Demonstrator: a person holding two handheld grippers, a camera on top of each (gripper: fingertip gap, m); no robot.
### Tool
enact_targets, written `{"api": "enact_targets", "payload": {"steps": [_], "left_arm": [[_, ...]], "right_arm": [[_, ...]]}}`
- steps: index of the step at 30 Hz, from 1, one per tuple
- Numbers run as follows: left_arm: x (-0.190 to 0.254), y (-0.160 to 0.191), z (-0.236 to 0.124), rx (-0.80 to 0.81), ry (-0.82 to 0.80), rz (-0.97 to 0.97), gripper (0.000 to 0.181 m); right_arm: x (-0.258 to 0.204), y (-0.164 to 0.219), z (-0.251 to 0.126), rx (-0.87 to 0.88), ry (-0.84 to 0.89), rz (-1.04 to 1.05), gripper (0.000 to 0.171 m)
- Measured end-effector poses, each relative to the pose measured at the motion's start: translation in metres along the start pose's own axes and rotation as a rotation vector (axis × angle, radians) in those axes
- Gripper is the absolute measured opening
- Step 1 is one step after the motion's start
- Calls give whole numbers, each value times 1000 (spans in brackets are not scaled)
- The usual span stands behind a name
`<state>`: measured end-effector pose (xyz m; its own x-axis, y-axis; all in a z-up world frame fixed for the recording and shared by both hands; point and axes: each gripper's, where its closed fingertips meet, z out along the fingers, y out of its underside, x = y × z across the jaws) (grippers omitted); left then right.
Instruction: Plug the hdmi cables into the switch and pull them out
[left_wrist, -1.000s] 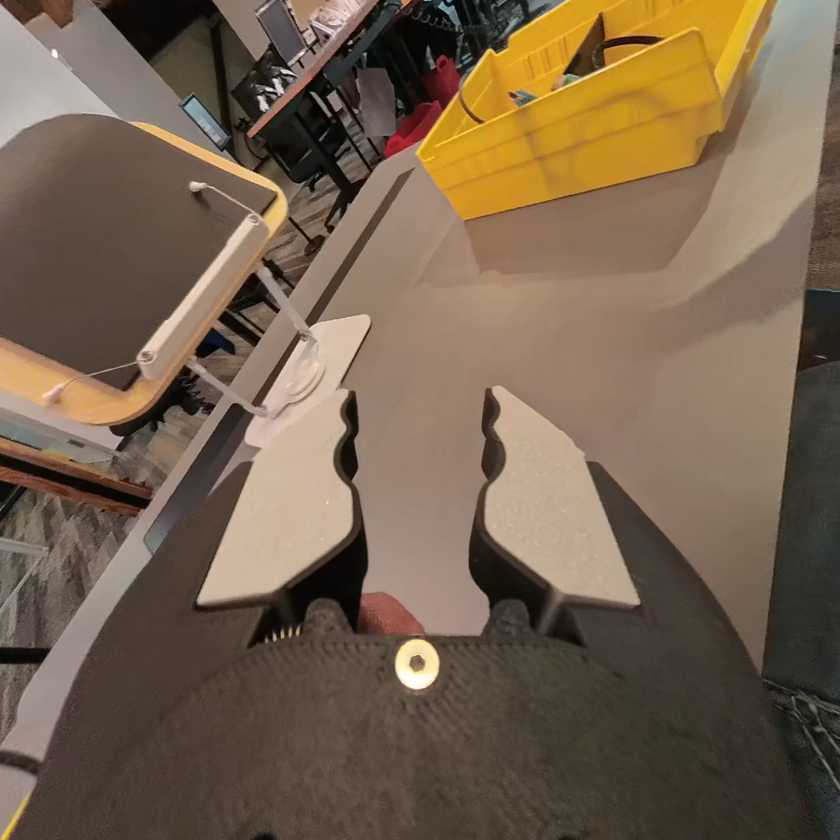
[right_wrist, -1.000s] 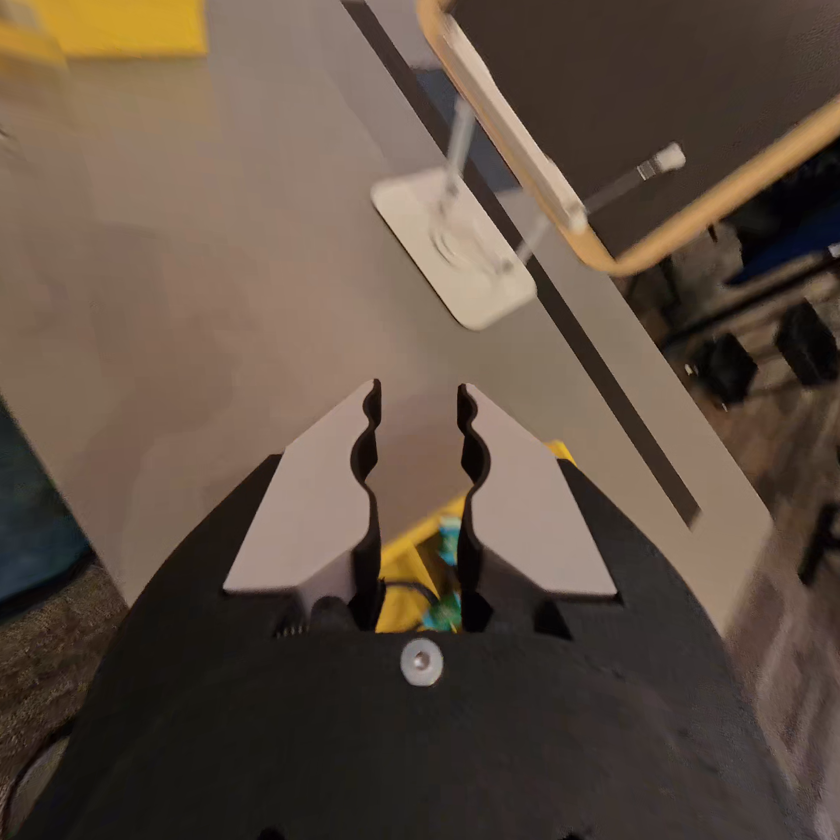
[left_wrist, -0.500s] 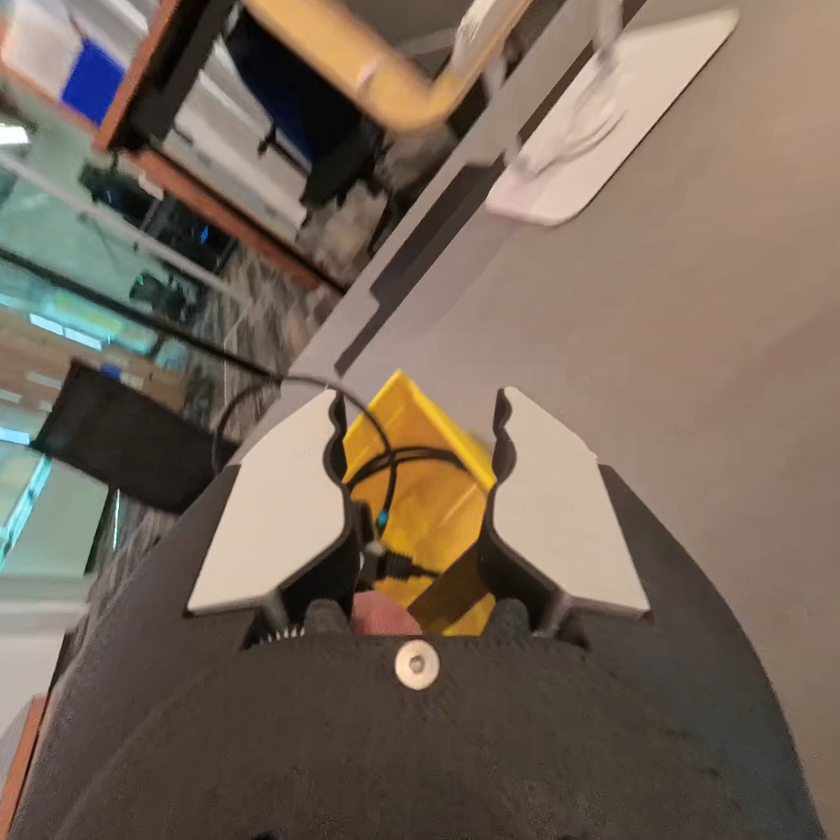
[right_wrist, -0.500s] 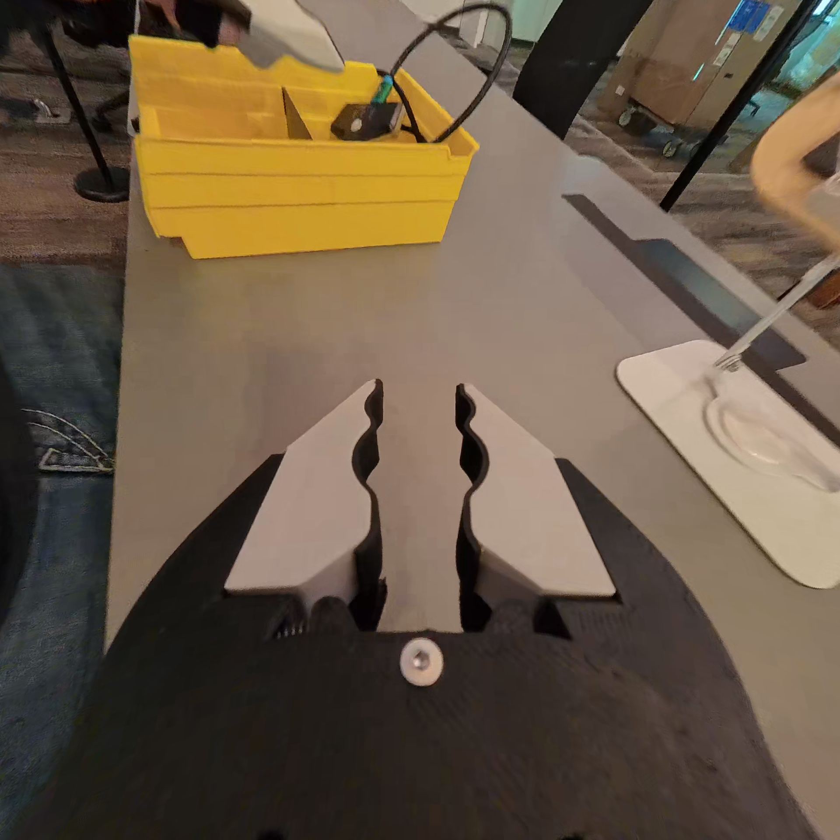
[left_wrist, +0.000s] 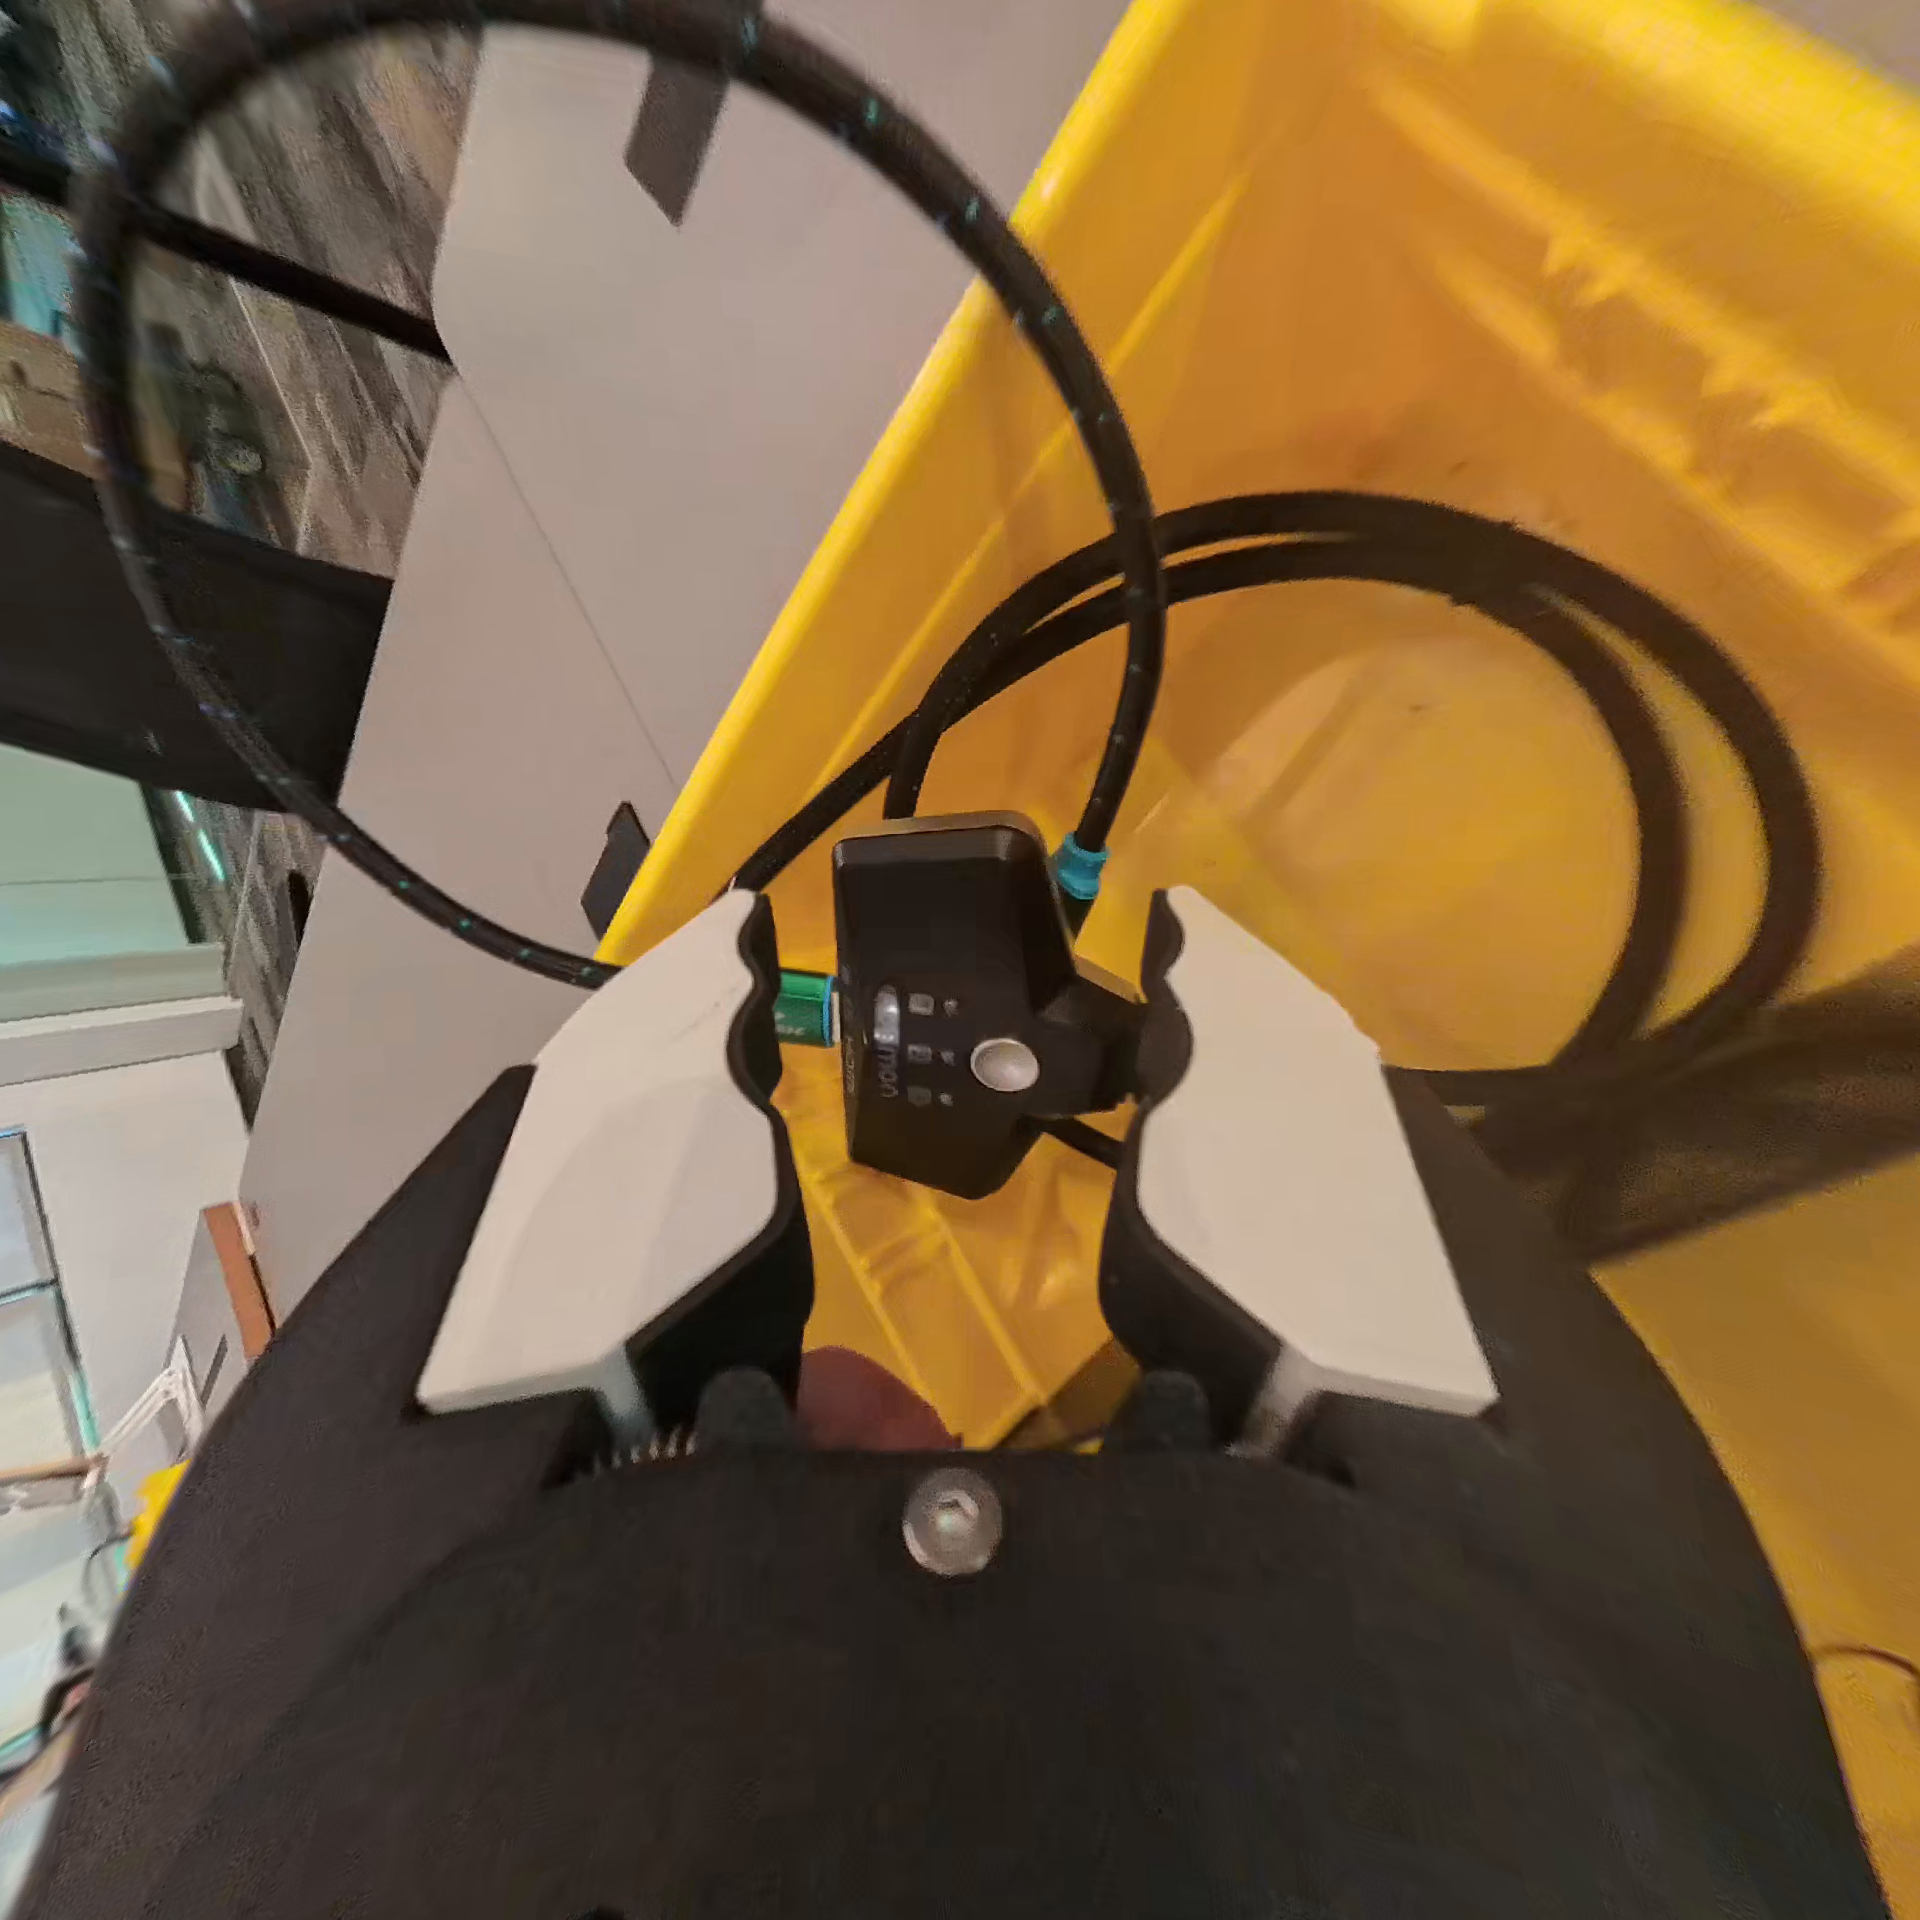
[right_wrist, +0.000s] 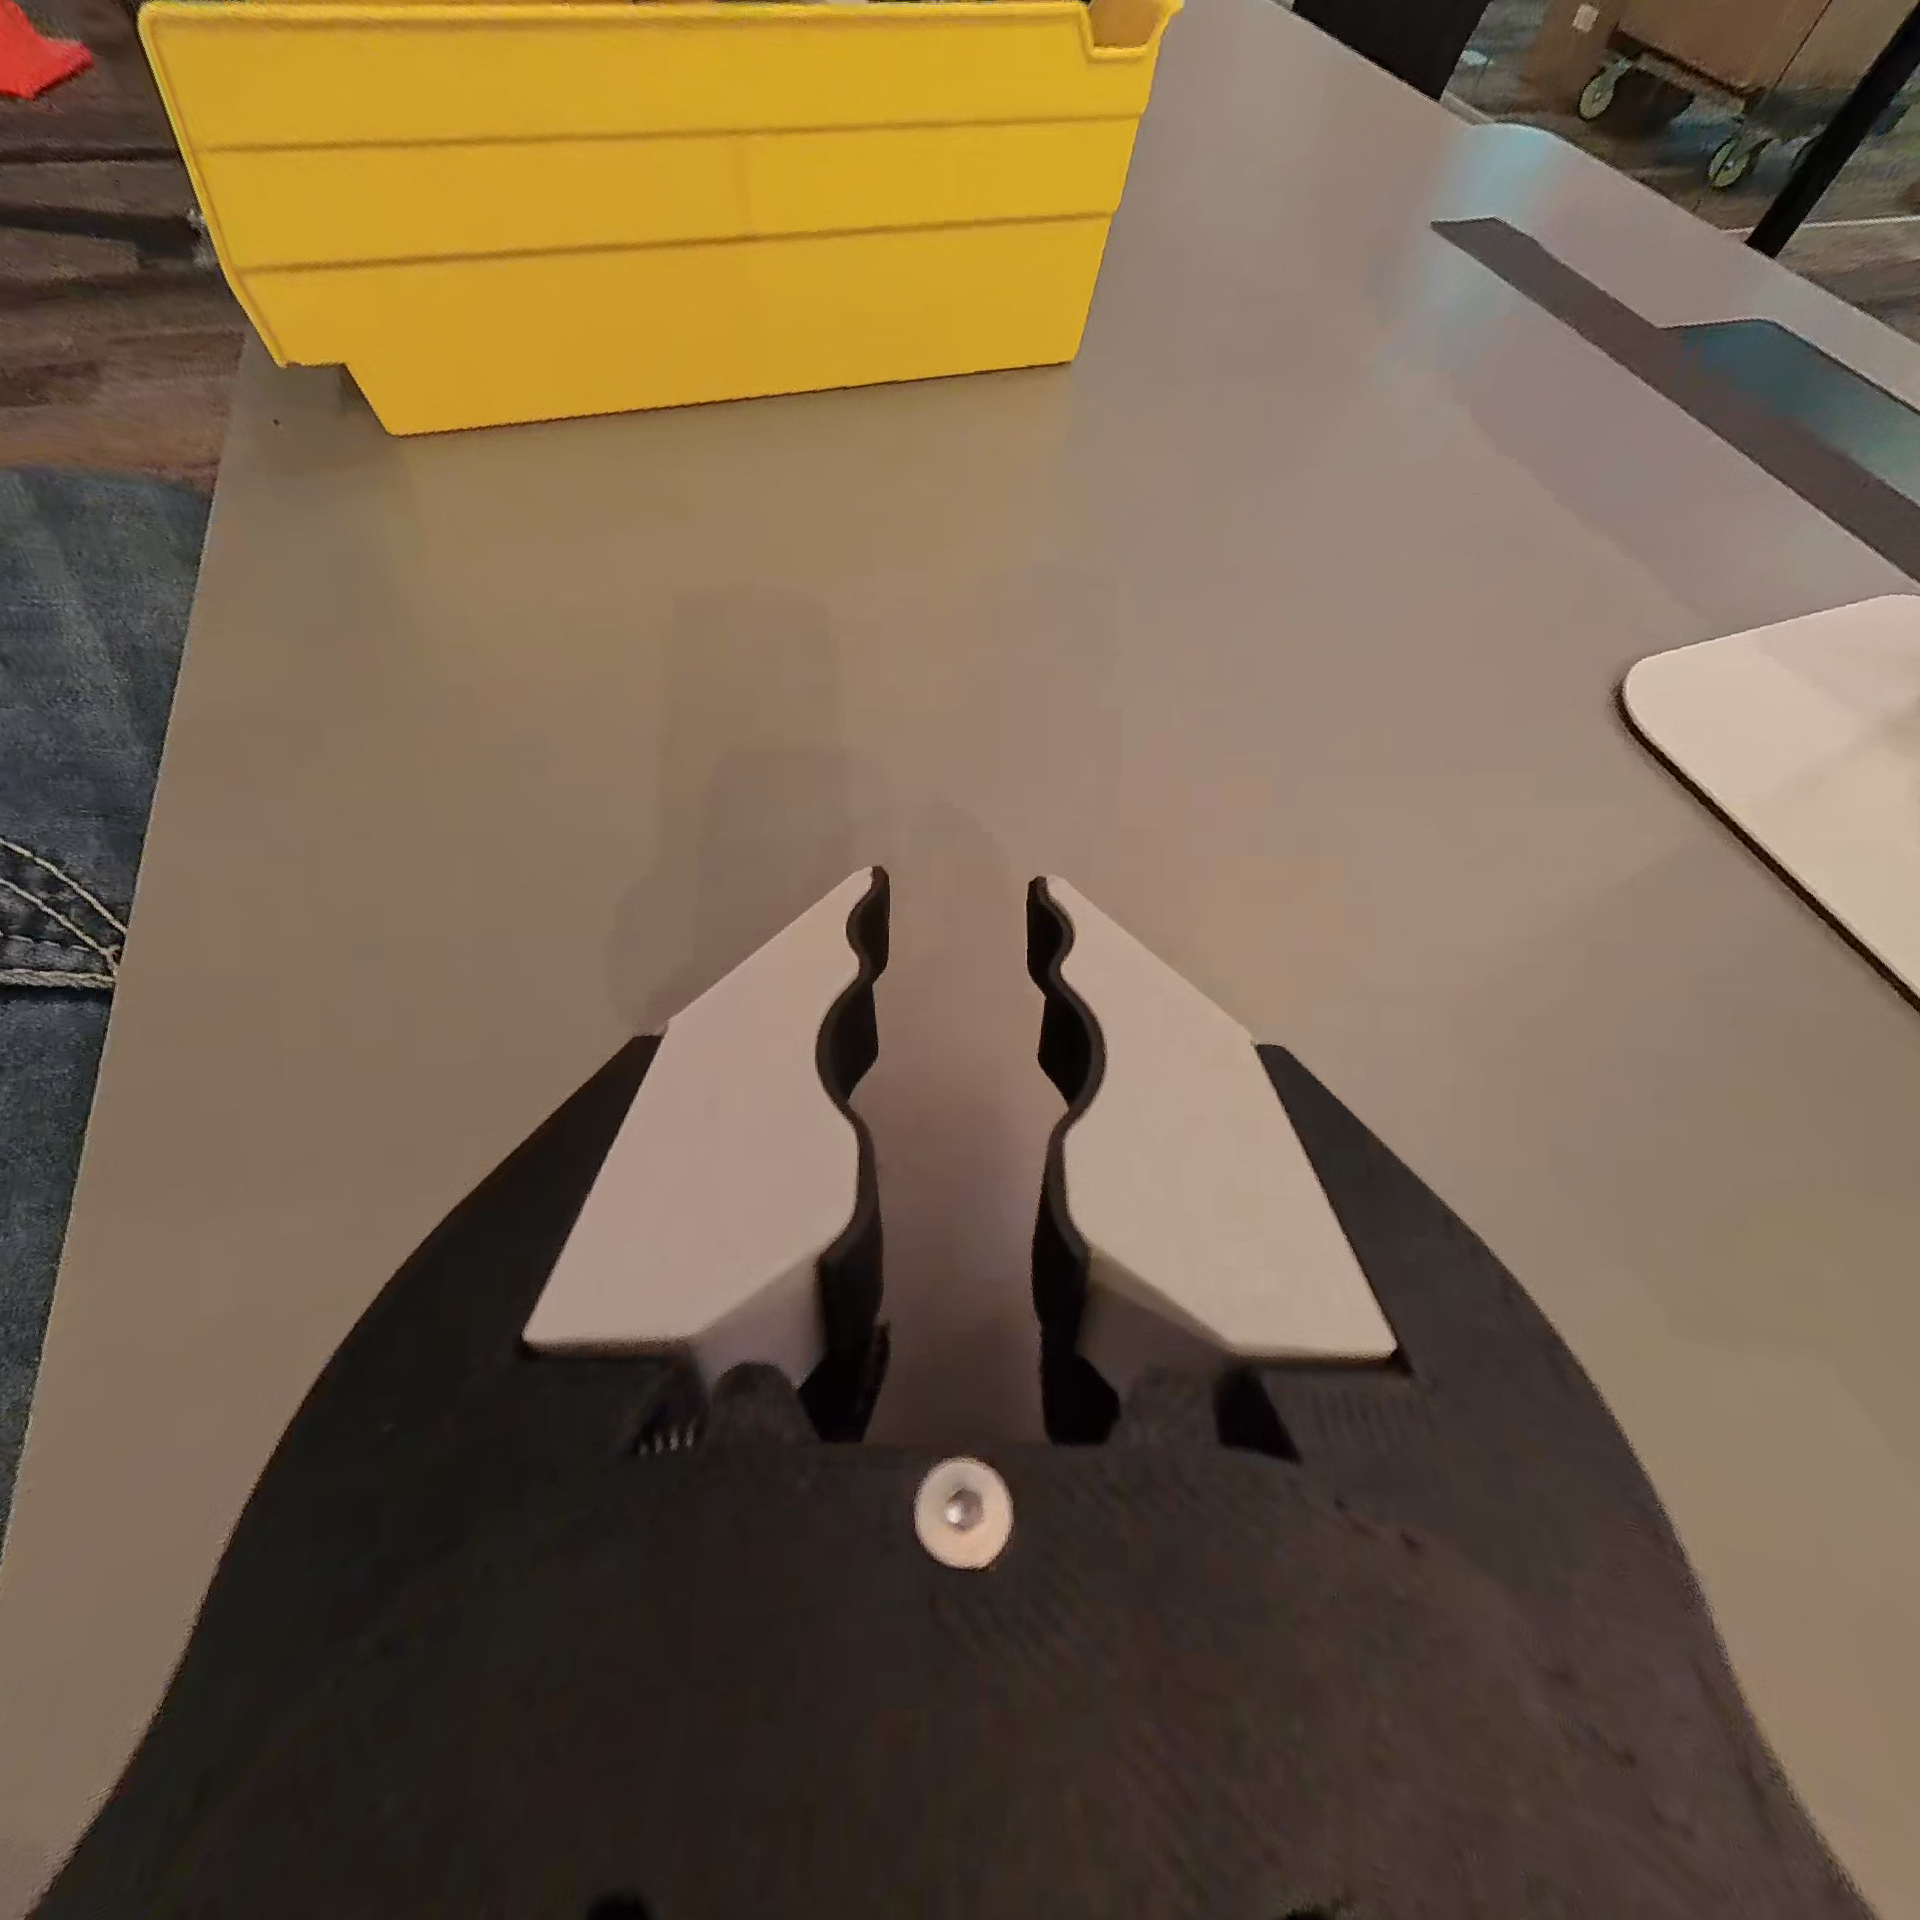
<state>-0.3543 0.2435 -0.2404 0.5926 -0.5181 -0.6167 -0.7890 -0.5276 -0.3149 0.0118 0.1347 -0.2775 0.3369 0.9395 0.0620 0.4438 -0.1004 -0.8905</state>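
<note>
In the left wrist view a small black HDMI switch (left_wrist: 940, 1008) with a round silver button lies inside a yellow bin (left_wrist: 1455, 416). A black braided cable (left_wrist: 1122, 499) with a teal collar enters its far end; a green plug (left_wrist: 802, 1013) sits at its left side. A plain black cable (left_wrist: 1662, 727) coils in the bin. My left gripper (left_wrist: 956, 925) is open, its fingertips on either side of the switch, not closed on it. In the right wrist view my right gripper (right_wrist: 956, 883) is open and empty above the grey table (right_wrist: 1247, 623).
The yellow bin (right_wrist: 665, 208) stands at the far end of the table in the right wrist view. A white flat stand base (right_wrist: 1808, 769) lies at the right edge. A dark slot (right_wrist: 1683, 353) runs along the table's right side. Denim fabric (right_wrist: 62, 831) shows beyond the left edge. My right fingertips sit around 40 centimetres from my left ones.
My left gripper has swung from over the bare table to the bin and come close around the switch. My right gripper has turned toward the bin and moved nearer to it.
</note>
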Motion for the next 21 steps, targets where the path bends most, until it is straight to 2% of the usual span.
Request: {"api": "enact_targets", "payload": {"steps": [5,7,10,15,21], "left_arm": [[4,17,31,-147,49,15,63],[-1,17,35,-165,20,22,55],[-1,16,34,-159,10,26,55],[-15,10,19,-92,-67,18,55],[-43,-8,-23,23,-189,6,54]], "right_arm": [[-5,5,4,-40,4,-48,24],[-6,6,5,-50,5,-65,24],[-7,6,5,-49,5,-73,23],[-6,4,2,-26,-4,-48,22],[-4,2,1,-10,-9,-28,22]]}}
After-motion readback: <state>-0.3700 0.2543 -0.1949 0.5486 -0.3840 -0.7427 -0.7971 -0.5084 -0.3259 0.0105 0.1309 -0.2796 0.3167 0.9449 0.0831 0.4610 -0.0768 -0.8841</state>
